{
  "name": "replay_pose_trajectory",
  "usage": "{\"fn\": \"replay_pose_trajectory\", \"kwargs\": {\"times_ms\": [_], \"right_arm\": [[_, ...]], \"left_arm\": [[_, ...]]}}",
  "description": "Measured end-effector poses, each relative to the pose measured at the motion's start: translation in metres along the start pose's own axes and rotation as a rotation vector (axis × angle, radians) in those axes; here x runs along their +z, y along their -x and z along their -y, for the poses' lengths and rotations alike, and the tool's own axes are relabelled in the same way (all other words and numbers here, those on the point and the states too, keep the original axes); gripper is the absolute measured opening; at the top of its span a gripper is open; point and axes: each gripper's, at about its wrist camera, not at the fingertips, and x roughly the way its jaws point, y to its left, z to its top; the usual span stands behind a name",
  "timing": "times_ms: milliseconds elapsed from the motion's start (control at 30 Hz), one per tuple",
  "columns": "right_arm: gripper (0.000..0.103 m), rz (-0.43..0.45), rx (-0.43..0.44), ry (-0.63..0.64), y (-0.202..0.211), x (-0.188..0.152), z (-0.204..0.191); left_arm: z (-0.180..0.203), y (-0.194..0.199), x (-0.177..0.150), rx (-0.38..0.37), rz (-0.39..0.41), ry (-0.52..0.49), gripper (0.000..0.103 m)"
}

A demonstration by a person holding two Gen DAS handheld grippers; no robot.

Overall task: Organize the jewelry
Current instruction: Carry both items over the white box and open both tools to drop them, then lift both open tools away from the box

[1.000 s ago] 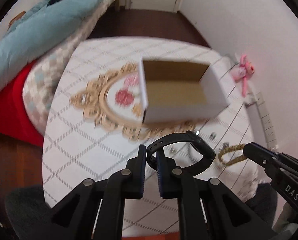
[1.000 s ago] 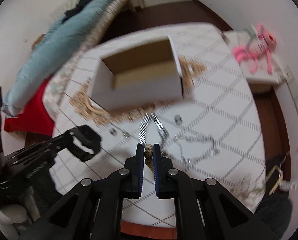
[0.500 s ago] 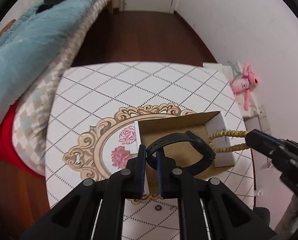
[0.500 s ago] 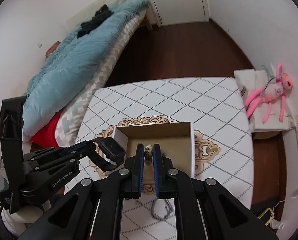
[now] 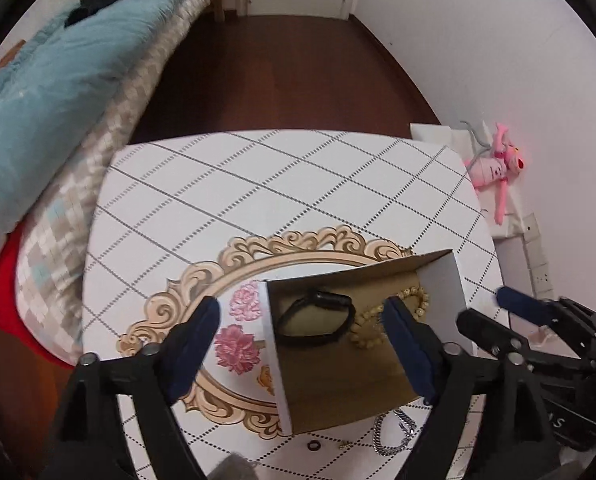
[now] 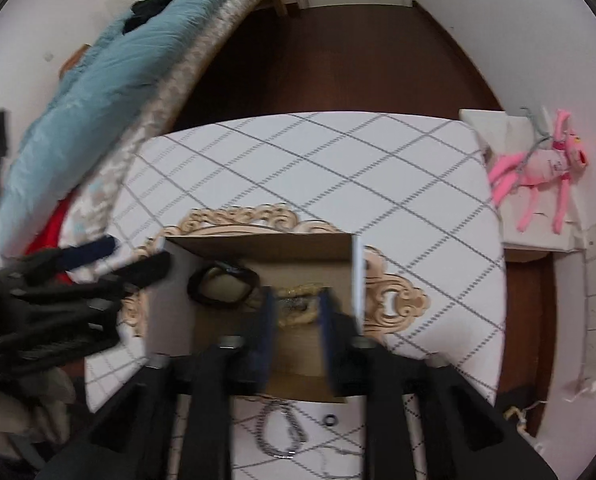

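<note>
While both your grippers hang spread and empty over the cardboard box (image 5: 361,364), left gripper (image 5: 301,324) and right gripper (image 6: 296,312), the black watch (image 5: 317,318) and beaded bracelet (image 5: 389,316) lie inside it. On the table (image 5: 258,184) a silver chain (image 6: 282,432) and small ring (image 6: 330,420) lie near the box; a low sweep could nudge its thin wall.

Blue quilt (image 5: 54,80) on bed; pink plush toy (image 6: 537,168) on floor.

Soft, even indoor light; fisheye bending and dark corners in both views; right wrist view motion-blurred.
</note>
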Motion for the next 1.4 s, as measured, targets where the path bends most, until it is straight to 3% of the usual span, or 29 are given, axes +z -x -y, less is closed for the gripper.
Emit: {"fn": "replay_pose_trajectory", "kwargs": {"times_ms": [33, 133, 200, 233, 367, 700, 867, 1400], "right_arm": [[0.064, 0.008, -0.009, -0.002, 0.002, -0.002, 0.002], [0.071, 0.029, -0.091, 0.017, 0.005, -0.011, 0.005], [0.098, 0.038, -0.152, 0.029, 0.004, -0.020, 0.005], [0.102, 0.039, -0.178, 0.035, 0.002, -0.025, 0.005], [0.103, 0.037, -0.240, 0.063, -0.008, -0.041, 0.003], [0.103, 0.068, -0.251, 0.050, -0.008, -0.060, -0.003], [0.103, 0.129, -0.259, 0.047, 0.017, -0.069, -0.009], [0.103, 0.338, -0.265, 0.026, 0.128, -0.108, -0.020]], "left_arm": [[-0.001, 0.002, -0.002, 0.015, 0.015, 0.002, 0.097], [-0.008, 0.008, -0.016, 0.097, 0.077, 0.029, 0.099], [-0.014, 0.008, -0.028, 0.120, 0.099, 0.050, 0.103], [-0.016, 0.006, -0.034, 0.130, 0.098, 0.058, 0.103], [-0.021, -0.004, -0.054, 0.144, 0.078, 0.076, 0.103], [-0.012, 0.000, -0.081, 0.156, 0.085, 0.071, 0.103], [-0.003, 0.017, -0.089, 0.207, 0.091, 0.072, 0.103], [0.019, 0.113, -0.114, 0.169, 0.260, 0.063, 0.103]]}}
